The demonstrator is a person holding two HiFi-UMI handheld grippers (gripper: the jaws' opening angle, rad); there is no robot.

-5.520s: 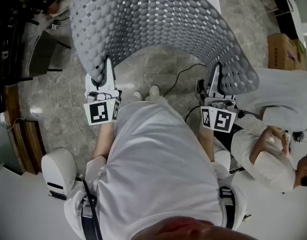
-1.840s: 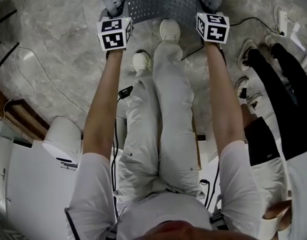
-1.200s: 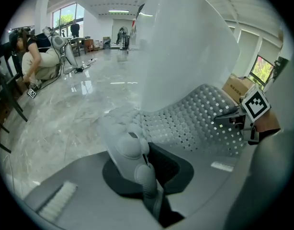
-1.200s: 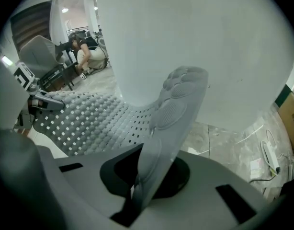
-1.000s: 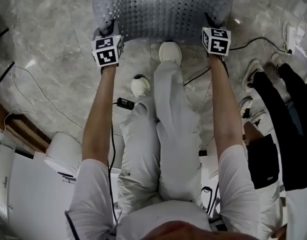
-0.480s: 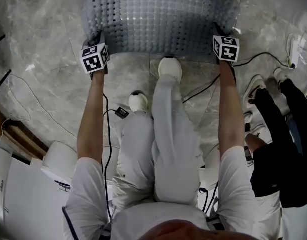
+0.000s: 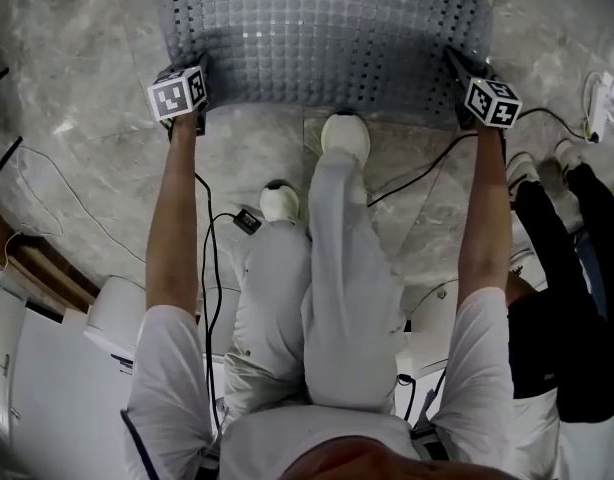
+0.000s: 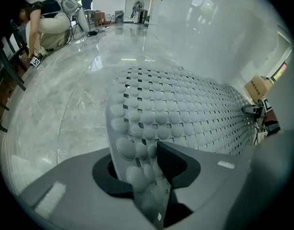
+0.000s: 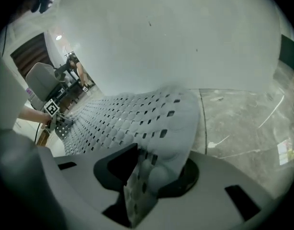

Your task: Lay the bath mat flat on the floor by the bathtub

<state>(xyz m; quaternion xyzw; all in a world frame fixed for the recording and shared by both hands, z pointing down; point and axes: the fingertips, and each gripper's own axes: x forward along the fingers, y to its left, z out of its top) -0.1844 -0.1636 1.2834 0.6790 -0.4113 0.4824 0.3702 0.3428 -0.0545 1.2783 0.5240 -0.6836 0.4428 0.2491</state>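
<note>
Now the bath mat (image 7: 327,38) is down and both grips are easing off.
No longer hanging in a curve, it lies spread on the floor (image 7: 77,118) along the white bathtub (image 8: 209,42), with only its two near corners raised. The left gripper (image 8: 142,171) and right gripper (image 9: 154,171) are opening their fingers, each with a corner standing loose in the gap (neither looks pinched any more). By my reading the laying is nearly done: the corners just need to drop flat.

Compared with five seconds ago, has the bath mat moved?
Yes: the bath mat came down from mid-air to the marble floor, just beyond the front shoe.
</note>
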